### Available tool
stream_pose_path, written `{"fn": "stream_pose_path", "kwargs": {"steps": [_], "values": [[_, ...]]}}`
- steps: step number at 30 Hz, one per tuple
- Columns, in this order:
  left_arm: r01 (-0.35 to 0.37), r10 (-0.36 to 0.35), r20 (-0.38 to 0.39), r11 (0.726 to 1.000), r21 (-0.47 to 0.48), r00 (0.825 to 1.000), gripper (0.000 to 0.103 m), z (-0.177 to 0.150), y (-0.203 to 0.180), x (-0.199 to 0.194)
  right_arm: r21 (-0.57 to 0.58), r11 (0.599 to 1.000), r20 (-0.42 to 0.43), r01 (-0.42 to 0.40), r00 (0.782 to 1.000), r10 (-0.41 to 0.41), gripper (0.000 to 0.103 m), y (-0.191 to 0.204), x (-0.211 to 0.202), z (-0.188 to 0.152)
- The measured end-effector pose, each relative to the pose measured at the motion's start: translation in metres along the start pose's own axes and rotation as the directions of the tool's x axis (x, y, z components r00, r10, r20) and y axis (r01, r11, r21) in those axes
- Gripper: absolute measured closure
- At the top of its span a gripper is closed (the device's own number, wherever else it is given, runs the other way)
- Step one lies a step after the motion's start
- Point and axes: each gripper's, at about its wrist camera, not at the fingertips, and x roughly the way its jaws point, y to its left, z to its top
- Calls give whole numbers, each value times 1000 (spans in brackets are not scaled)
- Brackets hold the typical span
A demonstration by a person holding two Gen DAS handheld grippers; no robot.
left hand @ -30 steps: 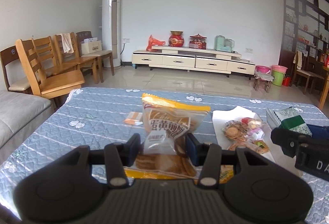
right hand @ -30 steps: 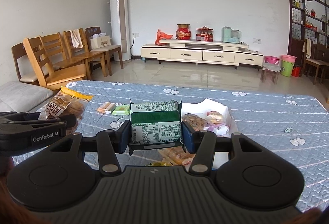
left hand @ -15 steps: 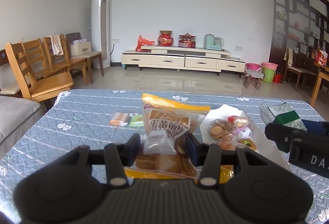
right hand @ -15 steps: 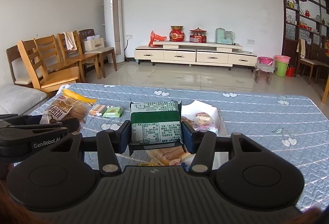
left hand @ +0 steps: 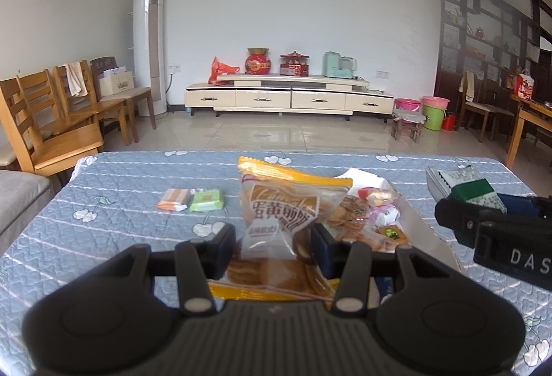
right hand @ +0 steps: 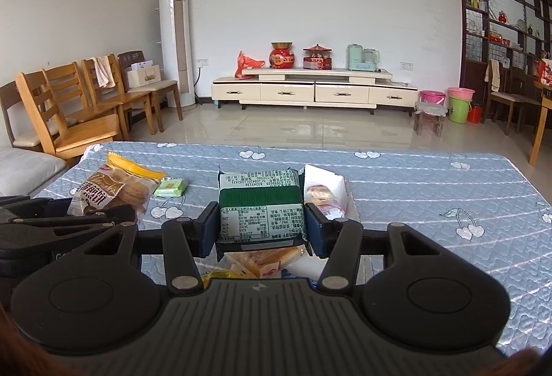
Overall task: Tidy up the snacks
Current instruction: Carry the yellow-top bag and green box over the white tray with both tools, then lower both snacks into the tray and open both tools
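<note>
My left gripper (left hand: pixel 274 243) is shut on a clear-and-yellow bag of round biscuits (left hand: pixel 286 207), held upright above the table. The same biscuit bag (right hand: pixel 114 193) shows at the left of the right wrist view. My right gripper (right hand: pixel 262 231) is shut on a green and white snack pack (right hand: pixel 262 207), whose printed label faces the camera. That green pack (left hand: pixel 465 189) appears at the right of the left wrist view, with the right gripper's black finger (left hand: pixel 459 220) on it. A white tray (left hand: pixel 424 227) between the two grippers holds several small wrapped snacks.
A blue quilted cloth (right hand: pixel 431 189) covers the table. An orange-striped packet (left hand: pixel 174 199) and a light green packet (left hand: pixel 206 200) lie side by side on the left. Wooden chairs (left hand: pixel 51 131) stand beyond the table's left corner. Snack packets (right hand: pixel 262 262) lie under the right gripper.
The left wrist view has swung: the small packets and the tray have shifted left in it. Both grips look unchanged, and the right gripper has hardly moved.
</note>
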Motion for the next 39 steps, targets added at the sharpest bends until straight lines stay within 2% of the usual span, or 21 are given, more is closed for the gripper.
{"fn": "stream_pose_path", "kwargs": {"steps": [21, 39], "values": [[113, -112, -32, 992, 49, 993, 56, 0, -31, 27, 71, 990, -38, 125, 992, -122, 38, -7, 9, -2], [170, -165, -98, 984, 49, 981, 56, -14, -48, 55, 101, 986, -116, 132, 986, -120, 38, 9, 37, -3]]}}
